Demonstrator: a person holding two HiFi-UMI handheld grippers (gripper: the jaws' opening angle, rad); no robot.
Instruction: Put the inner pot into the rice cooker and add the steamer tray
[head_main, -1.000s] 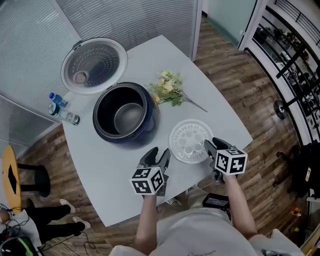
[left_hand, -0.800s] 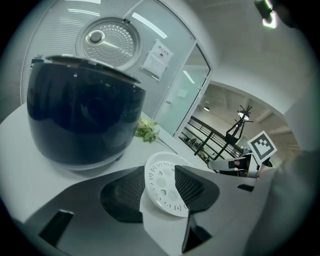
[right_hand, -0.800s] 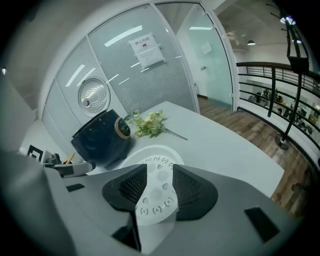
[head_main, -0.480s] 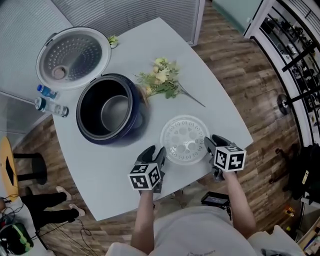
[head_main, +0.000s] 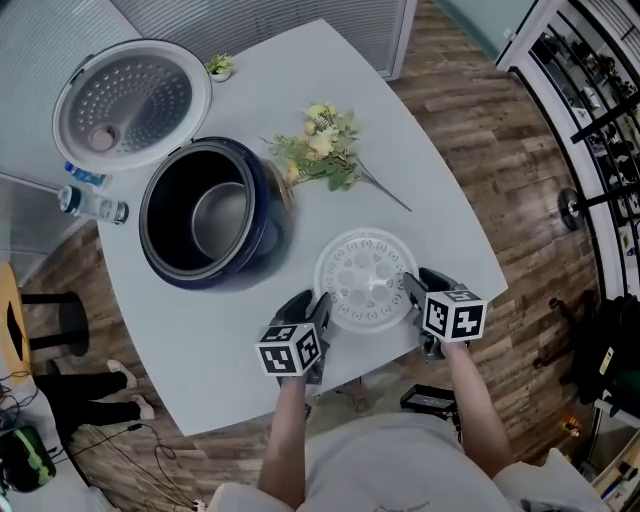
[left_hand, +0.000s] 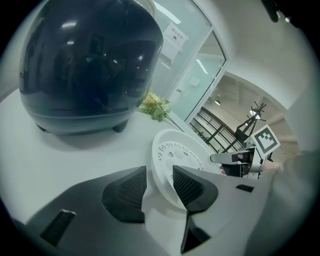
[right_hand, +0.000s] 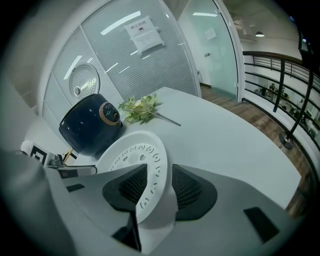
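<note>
The white perforated steamer tray (head_main: 365, 280) lies flat on the table in front of the dark blue rice cooker (head_main: 215, 215). The metal inner pot (head_main: 220, 222) sits inside the cooker, and the lid (head_main: 130, 95) stands open behind it. My left gripper (head_main: 312, 305) is at the tray's near-left rim. Its jaws are closing with the rim (left_hand: 159, 167) between them, and a slim gap still shows at the left pad. My right gripper (head_main: 415, 290) is open at the near-right rim, which runs between its jaws (right_hand: 152, 172) without being pressed.
A bunch of flowers (head_main: 322, 150) lies behind the tray, to the right of the cooker. A plastic bottle (head_main: 92, 206) lies at the table's left edge. The table's front edge (head_main: 350, 372) is just under both grippers. A small potted plant (head_main: 220, 66) stands at the back.
Both grippers have come down and forward onto the tray's near rim, one on each side. The left jaws have narrowed. The tray and cooker have not moved on the table.
</note>
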